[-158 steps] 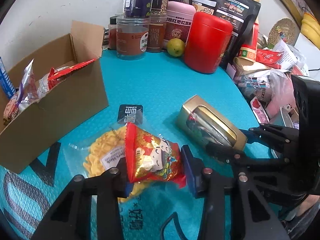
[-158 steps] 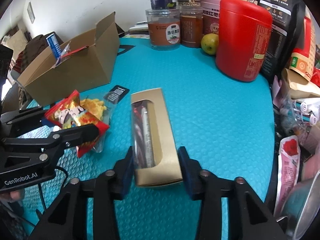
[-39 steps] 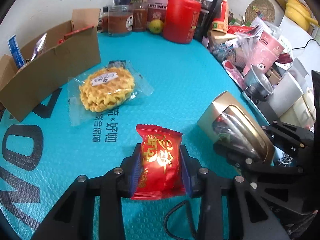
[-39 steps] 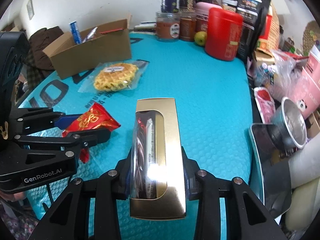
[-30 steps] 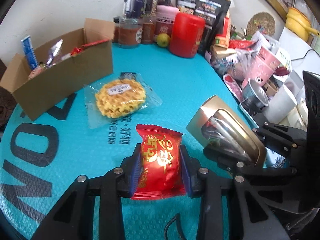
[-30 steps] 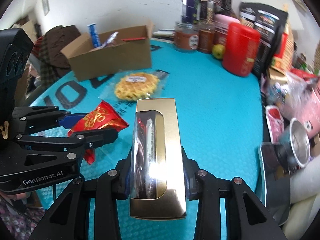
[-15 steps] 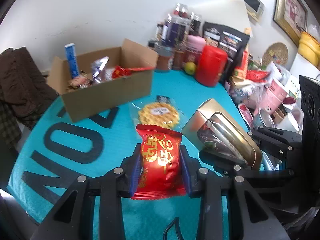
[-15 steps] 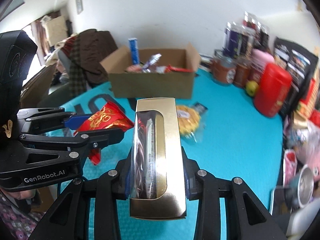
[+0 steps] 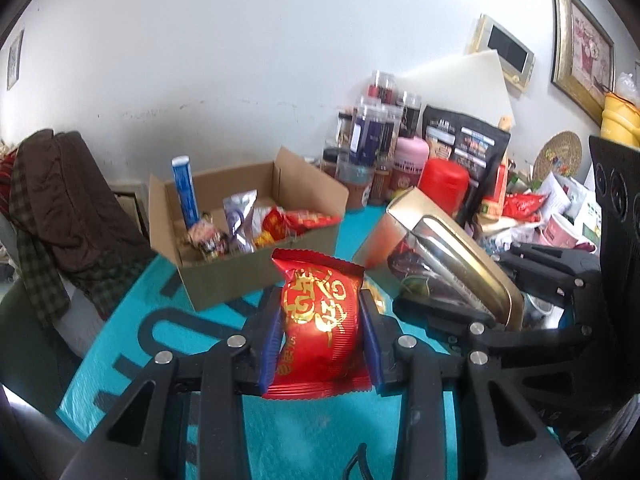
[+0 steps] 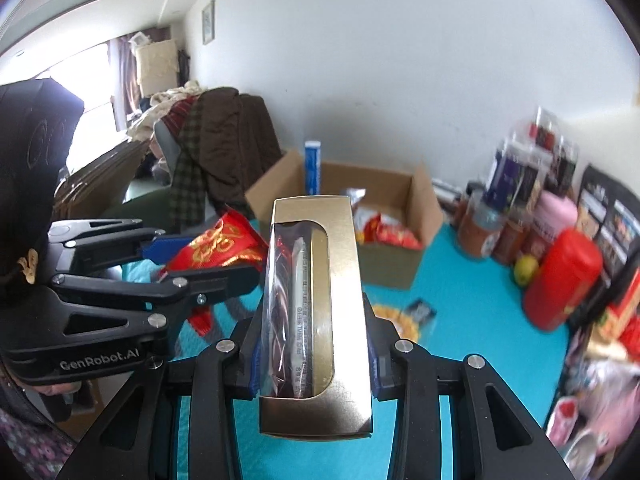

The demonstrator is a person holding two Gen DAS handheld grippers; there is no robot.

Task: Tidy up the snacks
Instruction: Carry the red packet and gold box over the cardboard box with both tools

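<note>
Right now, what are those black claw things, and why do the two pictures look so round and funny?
They are tongs that a person holds, one in each hand. Each carries a small camera looking along its fingers through a bulgy lens, which bends the picture round. One picture comes from the left tongs, squeezing a red snack packet. The other comes from the right tongs, squeezing a gold box with a clear window. Ahead, on the blue table mat, stands an open cardboard box with snacks inside, and jars plus a red canister stand near the wall.

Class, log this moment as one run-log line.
left claw: shut on red packet | right claw: shut on gold box | both above mat | cardboard box ahead
</note>
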